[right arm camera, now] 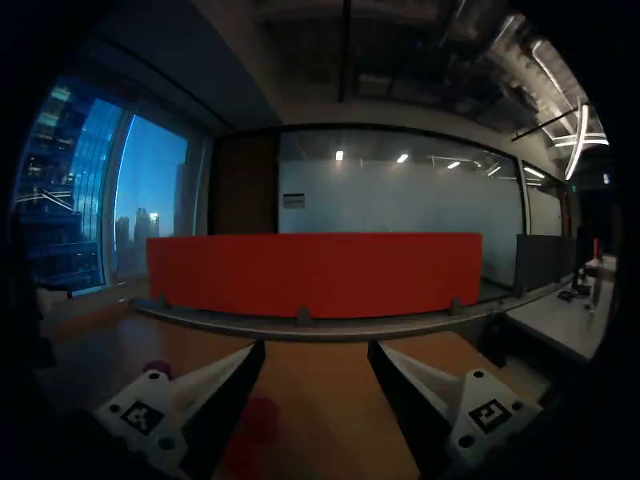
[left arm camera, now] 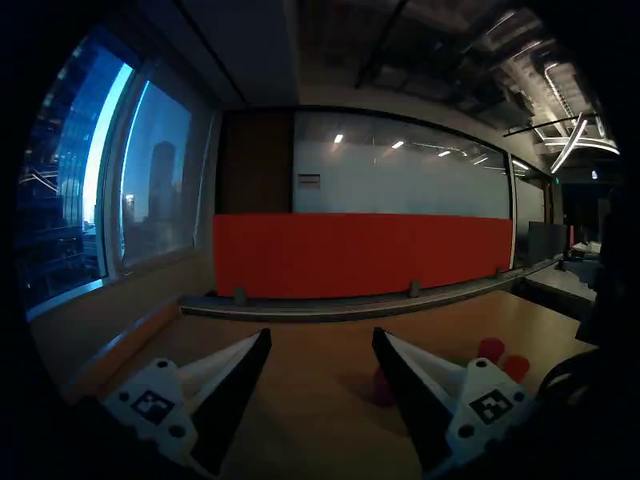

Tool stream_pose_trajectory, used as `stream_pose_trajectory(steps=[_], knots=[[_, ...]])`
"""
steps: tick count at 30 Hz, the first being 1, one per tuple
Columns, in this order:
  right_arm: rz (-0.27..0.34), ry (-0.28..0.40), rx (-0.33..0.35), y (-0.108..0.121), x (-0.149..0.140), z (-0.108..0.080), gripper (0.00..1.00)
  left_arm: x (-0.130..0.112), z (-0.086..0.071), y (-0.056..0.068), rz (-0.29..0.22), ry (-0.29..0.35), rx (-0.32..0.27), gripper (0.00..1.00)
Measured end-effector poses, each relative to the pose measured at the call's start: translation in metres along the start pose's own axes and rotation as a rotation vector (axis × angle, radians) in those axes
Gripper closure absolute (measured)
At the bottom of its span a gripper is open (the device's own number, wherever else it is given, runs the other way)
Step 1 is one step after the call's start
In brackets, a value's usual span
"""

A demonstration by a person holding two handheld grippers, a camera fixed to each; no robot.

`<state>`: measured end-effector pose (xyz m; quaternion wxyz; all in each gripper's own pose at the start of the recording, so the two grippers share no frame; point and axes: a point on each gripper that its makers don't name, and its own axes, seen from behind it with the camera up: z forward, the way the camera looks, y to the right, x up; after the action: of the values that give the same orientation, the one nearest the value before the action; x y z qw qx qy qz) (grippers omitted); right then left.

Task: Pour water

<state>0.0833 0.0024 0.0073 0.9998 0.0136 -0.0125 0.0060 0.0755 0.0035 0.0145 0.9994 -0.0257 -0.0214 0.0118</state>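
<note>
The room is dim. In the left gripper view, my left gripper (left arm camera: 320, 336) hangs open over a wooden table (left arm camera: 320, 416) with nothing between its fingers. Two small red things (left arm camera: 502, 358), too dark to identify, stand on the table to its right. A darker pink one (left arm camera: 382, 389) peeks out beside the right finger. In the right gripper view, my right gripper (right arm camera: 316, 348) is open and holds nothing. A blurred red thing (right arm camera: 260, 418) sits low on the table by its left finger. A small pink thing (right arm camera: 158, 368) lies further left.
A red divider panel (left arm camera: 360, 252) on a grey rail runs along the table's far edge, also seen as the red divider panel (right arm camera: 316, 272). Large windows (left arm camera: 104, 200) line the left wall. A neighbouring desk (right arm camera: 560, 316) with small items lies to the right.
</note>
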Motion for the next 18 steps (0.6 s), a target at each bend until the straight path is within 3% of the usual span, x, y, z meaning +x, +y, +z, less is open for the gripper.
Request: stream_pose_trajectory(steps=[11, 18], knots=[[-0.016, 0.019, 0.009, 0.001, 0.054, 0.002, 0.01, 0.052, 0.004, 0.009, -0.003, 0.004, -0.063, 0.06], [-0.025, 0.011, 0.053, -0.009, 0.058, 0.001, 0.01, 0.063, 0.004, 0.019, -0.004, 0.001, -0.118, 0.06]])
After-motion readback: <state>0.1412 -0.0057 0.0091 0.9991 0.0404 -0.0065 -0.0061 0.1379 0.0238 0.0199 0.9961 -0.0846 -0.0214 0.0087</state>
